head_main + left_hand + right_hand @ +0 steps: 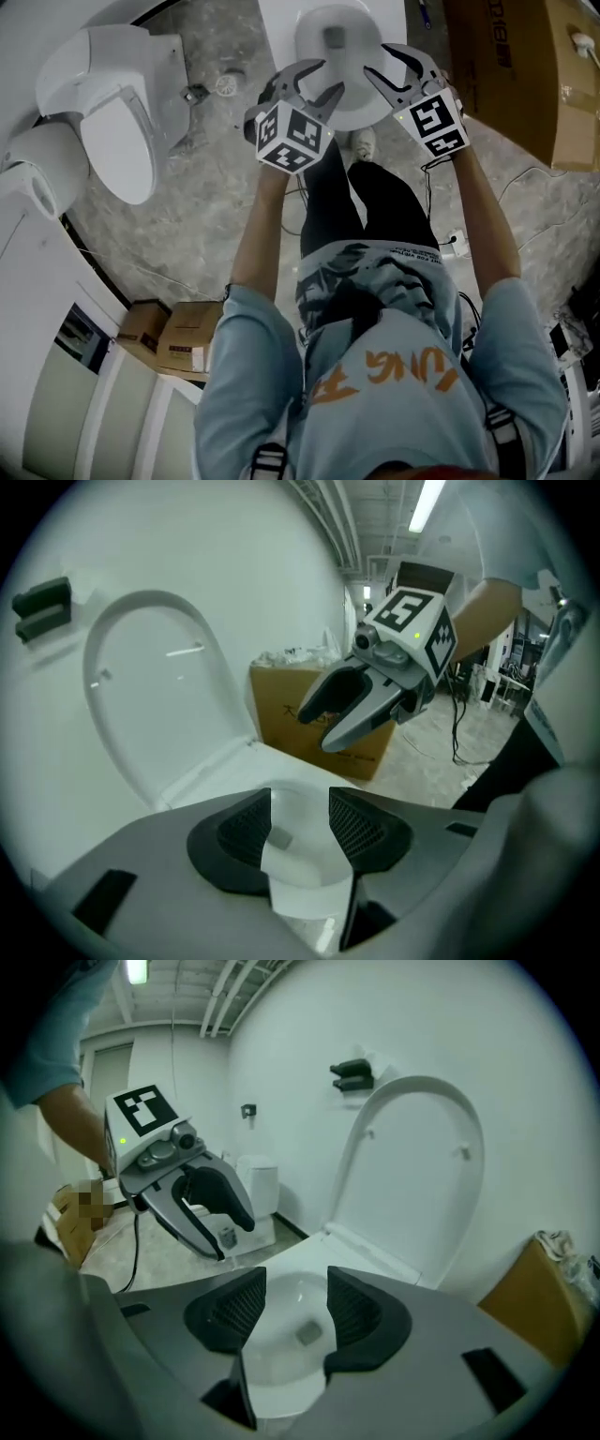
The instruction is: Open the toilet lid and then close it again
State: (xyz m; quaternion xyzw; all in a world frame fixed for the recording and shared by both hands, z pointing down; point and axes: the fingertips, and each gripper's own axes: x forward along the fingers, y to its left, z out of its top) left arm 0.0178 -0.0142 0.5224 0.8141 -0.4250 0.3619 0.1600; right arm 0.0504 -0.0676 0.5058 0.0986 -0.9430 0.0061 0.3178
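Now left tool [330,77] and right tool [377,58] gape empty; glossy white oval lid [412,1176] upright behind bowl [309,37].

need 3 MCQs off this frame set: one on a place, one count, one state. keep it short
1. In the head view, where is the large brown cardboard box relative to the white ceramic toilet at the top of the picture?
A) to the picture's right of it
B) to the picture's left of it
C) on its seat

2. How many white toilets show in the head view?
A) one
B) two
C) four

3. That top toilet's white oval lid is:
A) shut flat over the bowl
B) raised upright against the wall
C) clamped in a gripper

Key:
1 A, the box fills the corner right of the bowl.
2 B, the open one plus a second toilet with a shut lid at the left.
3 B, both gripper views show it standing up behind the open bowl.
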